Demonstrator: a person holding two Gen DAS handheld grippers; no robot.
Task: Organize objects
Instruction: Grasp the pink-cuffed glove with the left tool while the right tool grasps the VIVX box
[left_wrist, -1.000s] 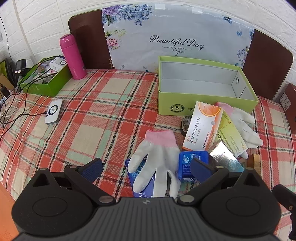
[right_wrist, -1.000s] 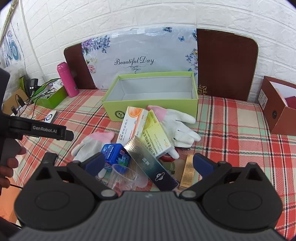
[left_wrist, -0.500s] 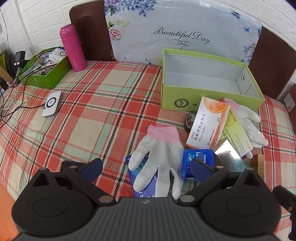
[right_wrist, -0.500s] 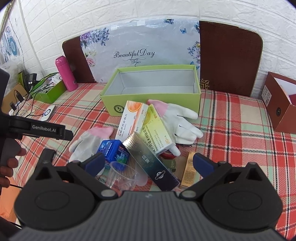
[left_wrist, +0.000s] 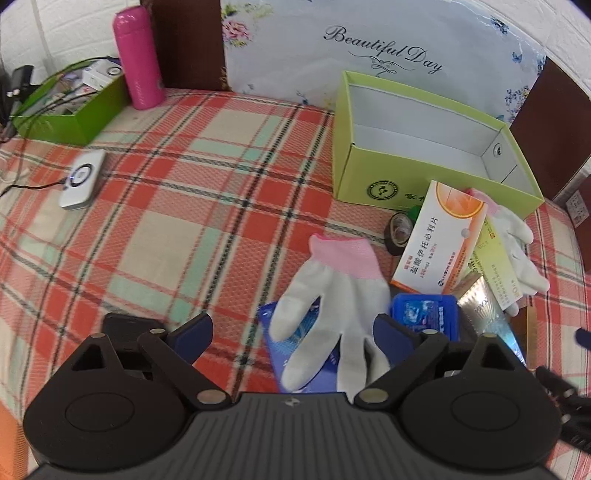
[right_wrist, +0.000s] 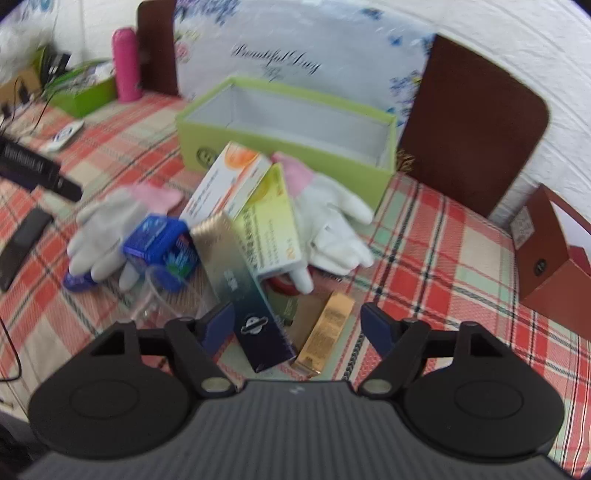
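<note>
1. Nothing is organized yet, as far as you can see: the light green box (left_wrist: 424, 177) on the plaid tablecloth (left_wrist: 166, 221) stands open and its white inside is bare.
2. Everything to be sorted lies in a heap just in front of that box. The orange-and-white medicine box (left_wrist: 439, 236) leans over the yellow-green medicine box (right_wrist: 271, 225), with one white glove (right_wrist: 332, 225) partly under them.
3. Nearer you lie the second white glove (left_wrist: 332, 295), resting on a blue packet (left_wrist: 306, 354), the small blue box (left_wrist: 424, 315), the long dark box (right_wrist: 243, 288), the gold box (right_wrist: 325, 332), a clear plastic cup (right_wrist: 159, 295) and a roll of dark tape (left_wrist: 397, 232).
4. Your left gripper (left_wrist: 291, 332) is spread wide and holds nothing; it hovers over the near glove.
5. Your right gripper (right_wrist: 299, 325) is also wide and bare, with the dark box and gold box between its fingers.
6. So the whole job is left: judging by this, each piece must go into the box one by one.
</note>
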